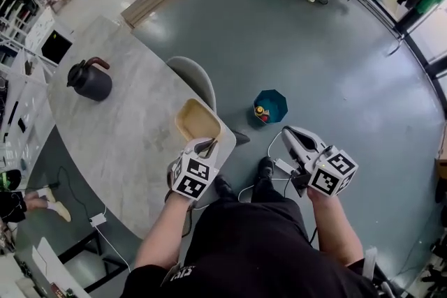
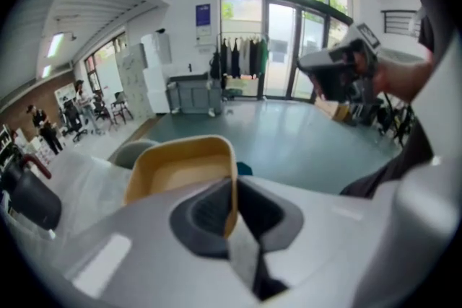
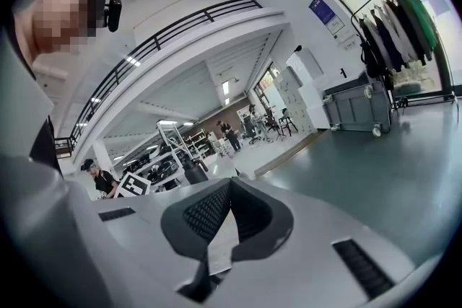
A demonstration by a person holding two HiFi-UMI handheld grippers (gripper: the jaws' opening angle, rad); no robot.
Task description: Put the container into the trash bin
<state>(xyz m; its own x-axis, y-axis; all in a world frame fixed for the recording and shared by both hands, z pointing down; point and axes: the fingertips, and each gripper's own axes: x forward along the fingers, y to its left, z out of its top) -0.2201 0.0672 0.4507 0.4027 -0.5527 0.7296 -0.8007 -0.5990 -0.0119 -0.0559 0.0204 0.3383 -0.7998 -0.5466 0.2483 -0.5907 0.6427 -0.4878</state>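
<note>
Tan plastic container (image 1: 198, 120), shallow, rounded-rectangle, open side up, sits over the table's edge on the side facing the floor; can't tell if it touches the tabletop. Left gripper (image 1: 207, 146) is clenched on the container's near wall: in the left gripper view the thin tan rim (image 2: 180, 169) is pinched between the dark pads (image 2: 209, 209), one pad inside the container and one outside. Grey speckled table (image 1: 119, 129) runs up the head view's left. A pale chair (image 1: 194, 77) is tucked just beside the table edge, beyond the container. A dark jug (image 1: 91, 80) with a curved handle stands upright on the table, well apart from the container. Teal trash bin (image 1: 271, 107) stands on the grey floor off the table, near its edge, with a small red-yellow item inside. Right gripper (image 1: 290, 130) is off the table above the floor near the bin, its jaws pressed together with nothing between them (image 3: 229, 191).
</note>
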